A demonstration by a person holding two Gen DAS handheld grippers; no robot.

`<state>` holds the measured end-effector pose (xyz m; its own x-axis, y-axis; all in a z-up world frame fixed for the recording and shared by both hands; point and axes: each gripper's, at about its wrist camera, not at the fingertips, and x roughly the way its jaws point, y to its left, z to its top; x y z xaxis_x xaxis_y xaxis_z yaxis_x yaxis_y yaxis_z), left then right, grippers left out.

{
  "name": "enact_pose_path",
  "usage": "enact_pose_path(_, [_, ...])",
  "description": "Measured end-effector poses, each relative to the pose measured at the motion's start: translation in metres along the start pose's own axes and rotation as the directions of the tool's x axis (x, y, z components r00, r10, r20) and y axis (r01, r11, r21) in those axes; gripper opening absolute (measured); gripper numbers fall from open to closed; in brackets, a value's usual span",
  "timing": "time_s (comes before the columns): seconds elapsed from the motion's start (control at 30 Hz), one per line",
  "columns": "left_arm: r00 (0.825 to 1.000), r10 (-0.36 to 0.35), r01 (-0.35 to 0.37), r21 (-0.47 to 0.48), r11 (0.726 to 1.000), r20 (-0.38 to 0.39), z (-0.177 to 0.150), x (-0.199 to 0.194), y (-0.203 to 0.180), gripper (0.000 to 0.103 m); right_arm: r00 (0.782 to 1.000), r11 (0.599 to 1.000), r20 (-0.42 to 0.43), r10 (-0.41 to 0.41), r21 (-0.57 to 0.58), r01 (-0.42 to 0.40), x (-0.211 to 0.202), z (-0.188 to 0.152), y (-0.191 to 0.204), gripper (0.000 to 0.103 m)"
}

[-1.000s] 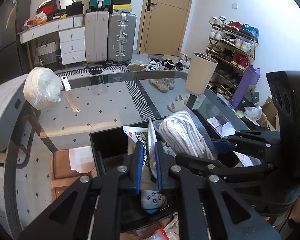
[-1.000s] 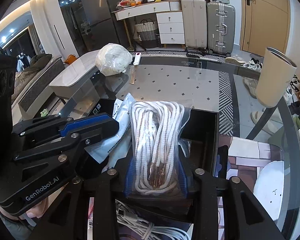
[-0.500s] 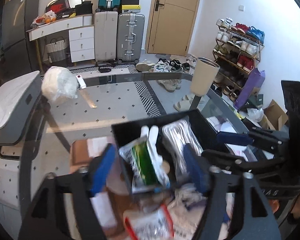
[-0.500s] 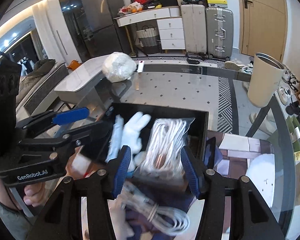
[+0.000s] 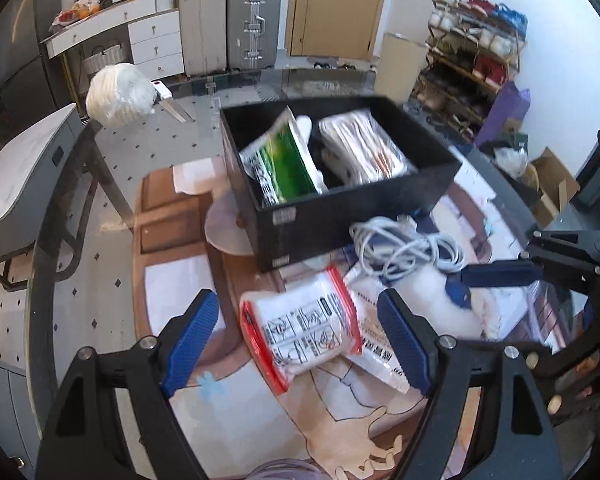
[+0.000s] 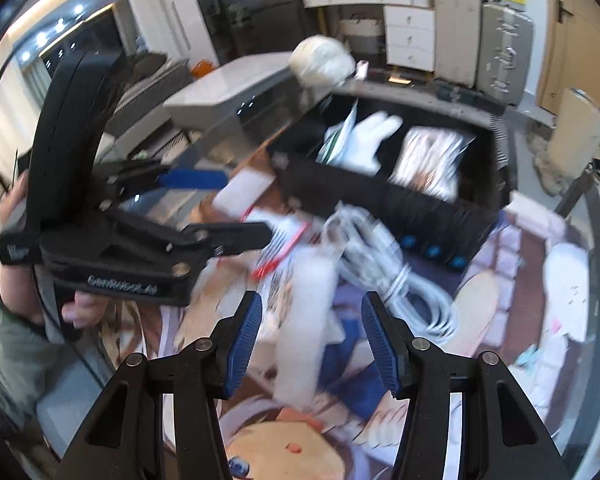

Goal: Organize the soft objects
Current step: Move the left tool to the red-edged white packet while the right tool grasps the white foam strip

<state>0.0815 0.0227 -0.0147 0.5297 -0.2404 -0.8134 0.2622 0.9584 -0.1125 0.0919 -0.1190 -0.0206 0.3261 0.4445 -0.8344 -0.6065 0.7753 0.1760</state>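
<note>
**Glass worktop, black box half filled, both grippers empty above the loose packets**

Glass forms the worktop (image 5: 112, 152), with a printed mat under the clutter. On it sits a black box (image 5: 352, 216), open at the top, its long sides running away from the cameras toward the far edge. Inside, a green-and-white packet (image 5: 288, 160) leans on edge against the left wall, tilted. A clear bag of white rope (image 5: 364, 144) lies along the right side, its long axis following the box's length, and something white and soft shows between them.

In front of the box lies a coil of white cable (image 5: 404, 248). Nearer still, a red-edged white packet (image 5: 300, 332) lies flat, its long axis slanting from lower left to upper right, partly overlapping another flat white packet beneath it.

Left gripper (image 5: 300, 340) points steeply down over the red-edged packet, its blue fingers (image 5: 190, 336) spread wide on either side of it, clear of it and pinching nothing. A person's hand (image 6: 76, 304) grips its handle in the right wrist view.

Right gripper (image 6: 308, 336) also tilts downward, fingers moderately spread and empty, above a blurred white bundle beside the cable.
</note>
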Motion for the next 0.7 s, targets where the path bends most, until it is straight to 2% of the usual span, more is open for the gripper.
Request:
enact_pose_path(0.1, [1.000, 0.019, -0.019, 0.023, 1.000, -0.020, -0.002, 0.007, -0.007, 0.082, 0.999, 1.000, -0.036, 0.011, -0.012, -0.011, 0.010, -0.010, 0.006, 0.053])
enact_pose_path(0.13, [0.999, 0.023, -0.023, 0.023, 0.999, -0.028, -0.003, 0.009, -0.008, 0.082, 0.999, 1.000, -0.045, 0.013, -0.015, -0.014, 0.012, -0.013, 0.007, 0.049])
enact_pose_path(0.17, [0.999, 0.021, -0.020, 0.022, 1.000, -0.038, -0.004, 0.012, -0.008, 0.082, 0.998, 1.000, -0.055, 0.018, -0.018, -0.019, 0.014, -0.015, 0.007, 0.037])
enact_pose_path(0.2, [0.999, 0.021, -0.020, 0.025, 0.999, -0.045, -0.005, 0.014, -0.009, 0.082, 0.998, 1.000, -0.060, 0.019, -0.018, -0.020, 0.015, -0.016, 0.007, 0.031])
enact_pose_path(0.27, [0.998, 0.029, -0.027, 0.041, 0.999, -0.061, -0.007, 0.018, -0.011, 0.082, 0.998, 1.000, -0.063, 0.007, -0.017, -0.009, 0.014, -0.015, 0.005, 0.023])
enact_pose_path(0.4, [0.997, 0.041, -0.037, 0.049, 0.998, -0.071, -0.010, 0.022, -0.011, 0.081, 0.999, 1.000, -0.044, -0.006, -0.016, 0.005, 0.006, -0.014, 0.002, 0.023])
enact_pose_path(0.43, [0.996, 0.037, -0.034, 0.050, 0.998, -0.077, -0.011, 0.024, -0.010, 0.079, 0.999, 1.000, -0.037, -0.011, -0.016, 0.010, 0.004, -0.012, 0.001, 0.023])
enact_pose_path(0.53, [0.995, 0.029, -0.024, 0.054, 0.998, -0.098, -0.012, 0.026, -0.010, 0.063, 1.000, 1.000, -0.029, -0.011, -0.008, 0.011, -0.001, -0.012, -0.003, 0.023])
enact_pose_path(0.6, [0.995, 0.024, -0.018, 0.064, 0.998, -0.100, -0.012, 0.022, -0.011, 0.059, 0.999, 1.000, -0.033, -0.013, -0.003, 0.013, 0.000, -0.014, -0.005, 0.023])
enact_pose_path(0.7, [0.994, -0.011, 0.018, 0.059, 0.998, -0.113, -0.018, 0.014, -0.011, 0.059, 0.999, 1.000, -0.040, -0.013, 0.003, 0.013, 0.000, -0.015, -0.008, 0.023])
